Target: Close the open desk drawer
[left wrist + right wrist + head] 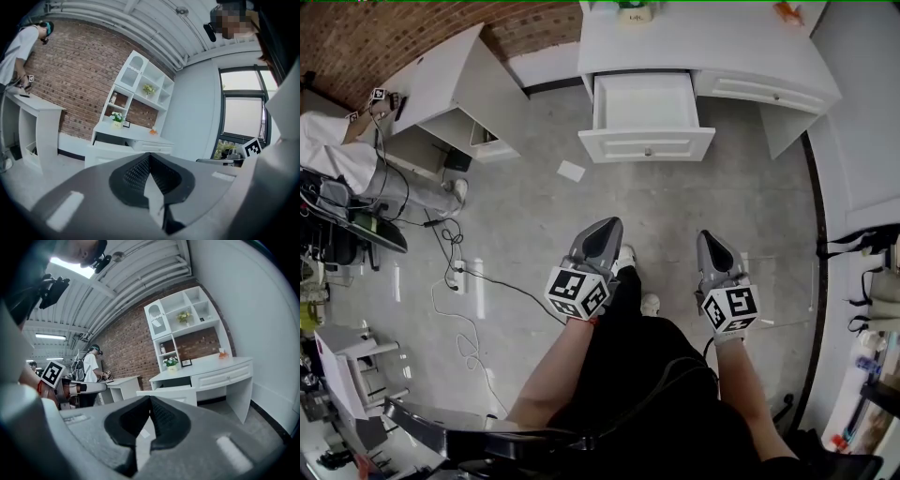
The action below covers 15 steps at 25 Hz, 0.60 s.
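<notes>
The white desk (pixel 703 42) stands against the far wall, several steps ahead of me. Its left drawer (pixel 645 117) is pulled far out and looks bare inside, with a small knob (pixel 649 151) on its front. The right drawer (pixel 773 94) is closed. My left gripper (pixel 607 225) and right gripper (pixel 709 236) hover side by side over the floor, well short of the desk, both shut on nothing. The open drawer (pixel 110 146) shows beyond my left gripper (pixel 150 157) in its own view. It also shows as the drawer (pixel 174 393) past my right gripper (pixel 150 399).
A second white desk (pixel 441 80) stands at the left by the brick wall, with a person (pixel 337 150) beside it. Cables (pixel 459 281) and a paper scrap (pixel 571 171) lie on the grey floor. A white stool (pixel 347 361) is near left. A shelf hutch (pixel 180 319) tops the desk.
</notes>
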Each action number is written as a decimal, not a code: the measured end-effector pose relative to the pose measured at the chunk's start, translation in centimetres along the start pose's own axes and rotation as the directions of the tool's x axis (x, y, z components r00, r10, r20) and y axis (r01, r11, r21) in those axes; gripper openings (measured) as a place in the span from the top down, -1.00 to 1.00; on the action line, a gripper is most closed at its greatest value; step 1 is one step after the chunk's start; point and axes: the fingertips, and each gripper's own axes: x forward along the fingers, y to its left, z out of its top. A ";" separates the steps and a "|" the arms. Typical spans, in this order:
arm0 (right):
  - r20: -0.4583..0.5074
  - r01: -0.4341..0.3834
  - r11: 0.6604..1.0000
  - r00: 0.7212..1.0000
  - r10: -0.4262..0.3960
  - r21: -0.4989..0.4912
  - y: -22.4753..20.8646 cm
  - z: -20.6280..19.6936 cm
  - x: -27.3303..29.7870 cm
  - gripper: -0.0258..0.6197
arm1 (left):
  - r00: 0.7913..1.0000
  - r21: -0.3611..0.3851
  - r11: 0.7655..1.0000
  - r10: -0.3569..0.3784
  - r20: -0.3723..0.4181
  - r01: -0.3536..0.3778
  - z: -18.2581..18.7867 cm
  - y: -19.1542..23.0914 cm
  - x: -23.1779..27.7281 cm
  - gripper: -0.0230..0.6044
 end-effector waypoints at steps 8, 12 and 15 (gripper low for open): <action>-0.027 0.017 1.000 1.000 -0.016 0.006 -2.2 0.2 3.6 0.91 | 0.999 0.001 1.000 -0.029 -0.023 0.029 0.3 1.9 4.6 0.92; -0.045 0.008 1.000 0.999 -0.008 -0.002 -2.8 0.7 6.5 0.91 | 0.999 -0.003 1.000 -0.025 -0.027 0.025 1.4 4.1 6.6 0.92; -0.059 0.009 1.000 0.998 -0.009 0.002 -3.2 0.6 9.2 0.91 | 0.999 -0.004 1.000 -0.024 -0.038 0.024 1.9 6.0 8.1 0.92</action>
